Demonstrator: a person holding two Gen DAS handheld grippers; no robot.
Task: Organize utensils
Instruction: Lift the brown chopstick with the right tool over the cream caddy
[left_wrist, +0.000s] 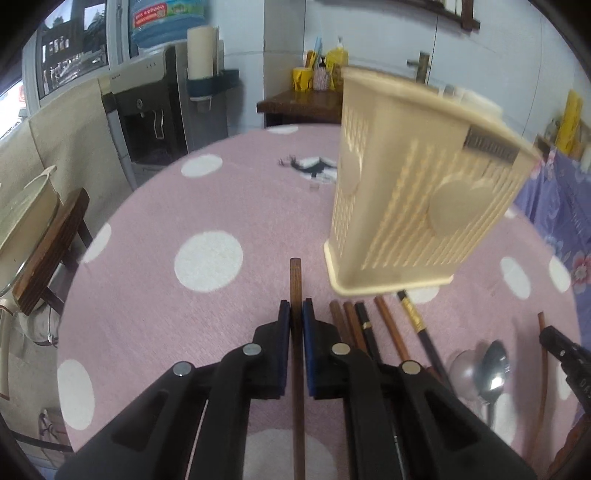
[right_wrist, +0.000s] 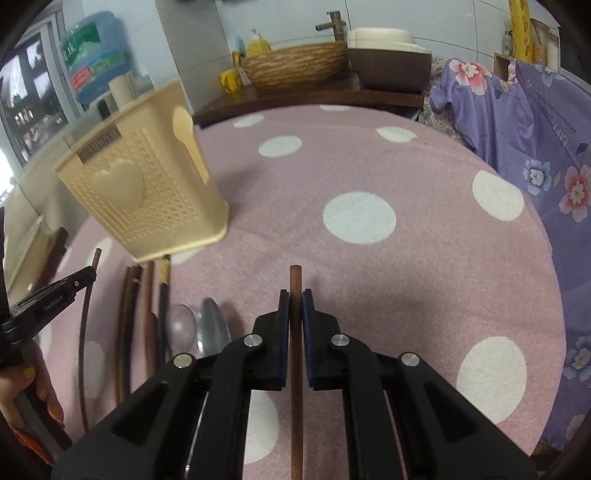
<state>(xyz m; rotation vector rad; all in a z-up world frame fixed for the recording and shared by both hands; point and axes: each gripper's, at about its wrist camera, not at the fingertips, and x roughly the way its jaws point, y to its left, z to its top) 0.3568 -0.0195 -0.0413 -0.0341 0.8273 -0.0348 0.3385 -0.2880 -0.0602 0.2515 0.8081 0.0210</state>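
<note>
The left gripper (left_wrist: 295, 314) is clamped on a brown wooden chopstick (left_wrist: 296, 280), the stick running straight between its blue pads (left_wrist: 284, 321) and poking out a little past the fingertips, over the pink polka-dot tablecloth (left_wrist: 147, 229). Ahead and to the right of this gripper stands the beige slotted utensil holder (left_wrist: 417, 199), upright on the cloth, with a heart shape moulded on its near face. Just right of the left gripper's fingers, a row of loose chopsticks (left_wrist: 365, 328) lies on the cloth, their far tips reaching close to the holder's base; some are brown, some dark with a gold band. Further right lie two metal spoons (left_wrist: 480, 373) side by side, bowls toward the holder. The right gripper (right_wrist: 295, 314) likewise pinches a second brown chopstick (right_wrist: 295, 284) between its pads, tip projecting slightly forward above the cloth. From this gripper the holder (right_wrist: 147, 192) sits ahead and to the left, and the loose chopsticks (right_wrist: 129, 314) and spoons (right_wrist: 199, 328) lie just to its left. At the far left of the right wrist view the other gripper (right_wrist: 86, 275) shows with its thin stick, well apart from the holder's open top. Both held chopsticks are outside the holder.
</note>
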